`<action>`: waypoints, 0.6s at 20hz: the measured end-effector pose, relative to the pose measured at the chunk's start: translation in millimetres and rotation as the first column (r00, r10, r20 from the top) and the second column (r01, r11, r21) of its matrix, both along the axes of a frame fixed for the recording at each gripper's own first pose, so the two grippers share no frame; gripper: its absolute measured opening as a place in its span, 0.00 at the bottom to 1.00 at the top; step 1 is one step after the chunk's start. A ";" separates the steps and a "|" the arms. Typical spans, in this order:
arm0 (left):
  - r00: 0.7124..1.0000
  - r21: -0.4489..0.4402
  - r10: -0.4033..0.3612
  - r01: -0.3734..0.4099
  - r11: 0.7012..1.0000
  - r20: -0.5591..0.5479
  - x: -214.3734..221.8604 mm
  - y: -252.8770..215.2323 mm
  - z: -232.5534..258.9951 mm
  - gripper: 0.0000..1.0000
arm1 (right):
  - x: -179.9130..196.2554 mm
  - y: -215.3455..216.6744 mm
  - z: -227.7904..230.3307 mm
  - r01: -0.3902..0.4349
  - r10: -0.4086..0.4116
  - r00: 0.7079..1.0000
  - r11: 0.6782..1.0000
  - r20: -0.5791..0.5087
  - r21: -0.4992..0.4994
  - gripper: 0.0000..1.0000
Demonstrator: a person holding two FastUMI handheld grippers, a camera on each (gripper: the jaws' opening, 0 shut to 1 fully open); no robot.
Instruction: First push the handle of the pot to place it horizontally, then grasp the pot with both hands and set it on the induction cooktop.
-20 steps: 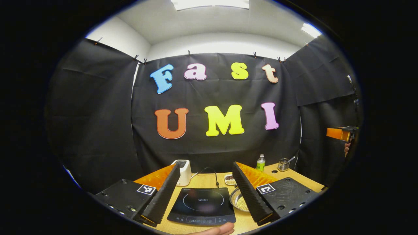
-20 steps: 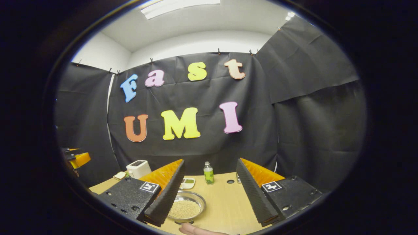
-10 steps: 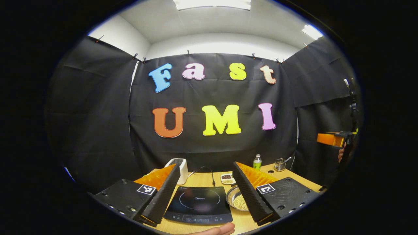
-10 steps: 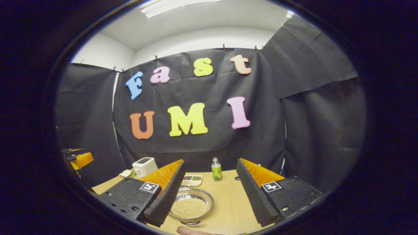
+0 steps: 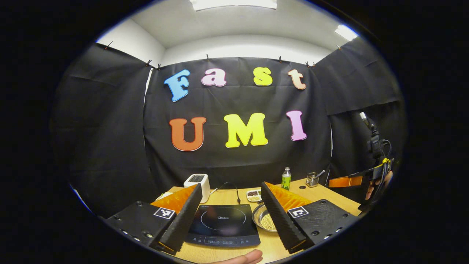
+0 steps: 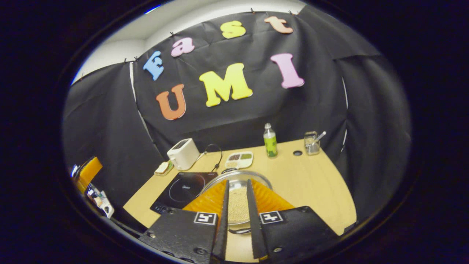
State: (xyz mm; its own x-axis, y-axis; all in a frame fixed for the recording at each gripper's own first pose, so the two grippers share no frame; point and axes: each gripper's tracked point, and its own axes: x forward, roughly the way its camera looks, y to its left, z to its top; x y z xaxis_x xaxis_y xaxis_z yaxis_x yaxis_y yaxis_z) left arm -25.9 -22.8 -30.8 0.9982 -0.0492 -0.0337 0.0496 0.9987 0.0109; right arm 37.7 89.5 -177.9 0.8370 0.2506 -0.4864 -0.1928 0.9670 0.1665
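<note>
Black induction cooktop (image 5: 222, 224) is lying near the desk's (image 6: 311, 176) left edge, left gripper (image 5: 229, 216) gaping above; beside it, the steel pot (image 6: 238, 196) is sitting under the nearly-closed right gripper (image 6: 237, 205), risking spilled grains if shoved hard.

Bare table (image 6: 311, 179) right of pot (image 6: 237, 178)

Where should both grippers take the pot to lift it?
Probably by the thin rim of the pot, at two opposite sides, coming down from above. It is wide, shallow and filled with grains, so opposite holds should keep it level.
</note>
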 end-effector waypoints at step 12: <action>0.999 0.011 0.024 -0.024 1.000 0.027 -9.8 -2.9 -11.9 0.96 | -19.0 33.9 -132.1 -0.163 0.112 0.952 0.973 -0.283 -0.162 0.04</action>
